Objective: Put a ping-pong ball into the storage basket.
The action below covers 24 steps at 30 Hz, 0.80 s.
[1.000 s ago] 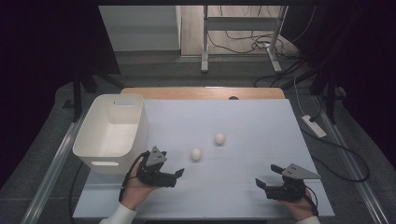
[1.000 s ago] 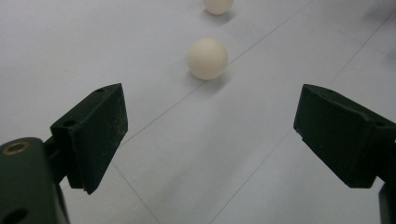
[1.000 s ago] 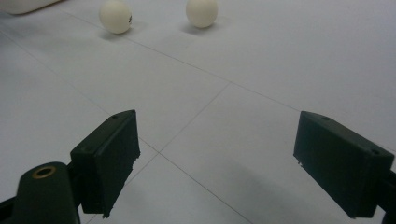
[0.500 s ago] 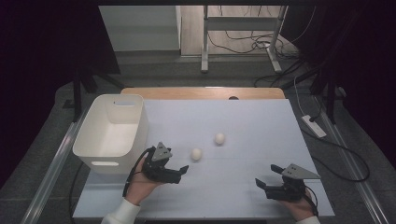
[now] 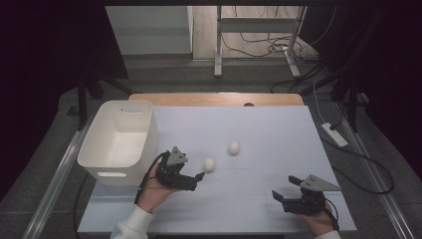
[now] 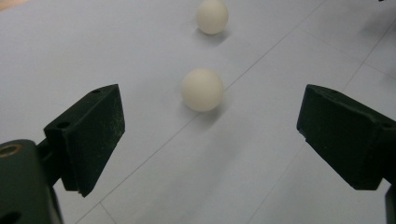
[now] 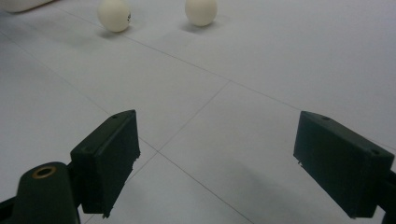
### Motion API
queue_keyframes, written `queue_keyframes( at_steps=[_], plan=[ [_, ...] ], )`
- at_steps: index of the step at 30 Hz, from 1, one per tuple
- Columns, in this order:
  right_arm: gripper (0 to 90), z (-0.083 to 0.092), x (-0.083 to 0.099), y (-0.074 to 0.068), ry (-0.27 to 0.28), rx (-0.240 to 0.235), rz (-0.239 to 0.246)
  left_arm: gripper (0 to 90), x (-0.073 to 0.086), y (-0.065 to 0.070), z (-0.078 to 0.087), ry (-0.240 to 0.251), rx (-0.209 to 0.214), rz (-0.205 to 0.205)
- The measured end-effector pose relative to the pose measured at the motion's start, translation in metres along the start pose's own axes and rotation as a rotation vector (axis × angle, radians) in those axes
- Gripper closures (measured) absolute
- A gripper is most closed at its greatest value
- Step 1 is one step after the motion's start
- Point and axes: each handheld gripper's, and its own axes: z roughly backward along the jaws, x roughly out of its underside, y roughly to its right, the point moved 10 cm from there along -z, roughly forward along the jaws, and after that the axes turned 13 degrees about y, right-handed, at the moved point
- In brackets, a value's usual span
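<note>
- Pale table top is carrying everything; white bin is standing at its left edge, open side up, nothing visible inside.
- Left gripper is hovering low over the table just short of the near ball, jaws spread wide with nothing between them; the left gripper view is showing that ball roughly centred ahead of the gap.
- Right gripper is sitting near the table's front right, jaws also apart and holding nothing, well away from both balls.
- Far ball is lying beyond and right of the near one, apart from it.
- Judging the step as reaching for the near ball: it looks round, smooth and likely to roll, so advancing straight, keeping it centred, straddling it before closing, and squeezing gently at its widest line.
</note>
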Motion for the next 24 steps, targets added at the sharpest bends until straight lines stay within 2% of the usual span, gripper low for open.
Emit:
queue_keyframes(
  at_steps=[24],
  plan=[
    [14.5, 0.0, 0.001, 0.001, -0.004, 0.0, 0.0, 7.0, 0.004, -0.002, -0.035, -0.086, 0.019, -0.018]
  ],
)
